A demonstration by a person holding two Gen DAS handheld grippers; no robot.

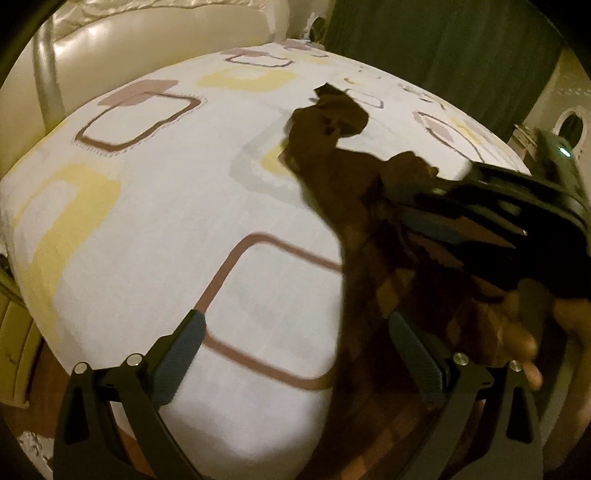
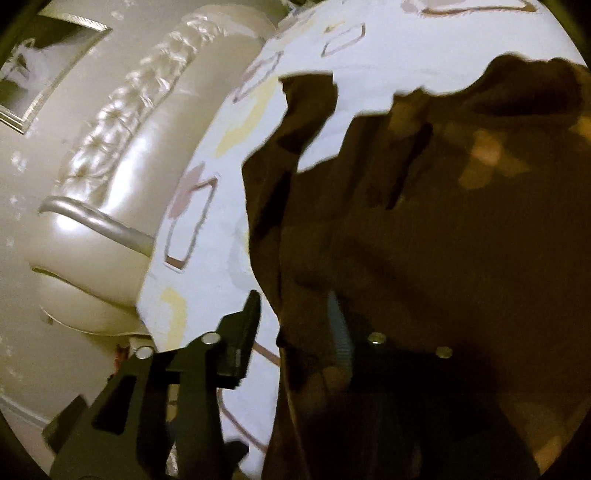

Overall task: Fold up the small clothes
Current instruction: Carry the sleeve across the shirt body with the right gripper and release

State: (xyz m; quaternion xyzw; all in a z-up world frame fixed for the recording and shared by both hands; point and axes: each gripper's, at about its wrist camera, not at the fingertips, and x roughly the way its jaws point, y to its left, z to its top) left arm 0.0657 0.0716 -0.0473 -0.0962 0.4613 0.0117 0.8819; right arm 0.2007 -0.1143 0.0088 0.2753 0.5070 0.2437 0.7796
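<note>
- We are over a bed (image 1: 155,229) covered with a white sheet printed with brown, yellow and grey rounded squares; a cream padded headboard (image 1: 147,33) lies at 11 o'clock in the left wrist view, and a dark green curtain (image 1: 443,48) hangs at 1 o'clock.
- Our left gripper (image 1: 295,354) has its fingers (image 1: 181,354) spread wide with nothing between them; the left one sits over bare sheet, the right one against the edge of the dark cloth.
- Our right gripper (image 2: 295,332) shows one finger clear at 7 o'clock in its own view; the other is half lost in the cloth's shadow. There is a gap between them, and we cannot tell whether cloth is caught in it.
- The dark brown garment (image 1: 369,229), with lighter orange patches, lies crumpled on the bed from the centre of the left wrist view toward 4 o'clock; in the right wrist view it fills the whole right half.
- In the left wrist view the right gripper reaches in from 3 o'clock, blurred, its tips at the garment's upper folds.
- A framed picture (image 2: 40,70) hangs at 10 o'clock in the right wrist view.
</note>
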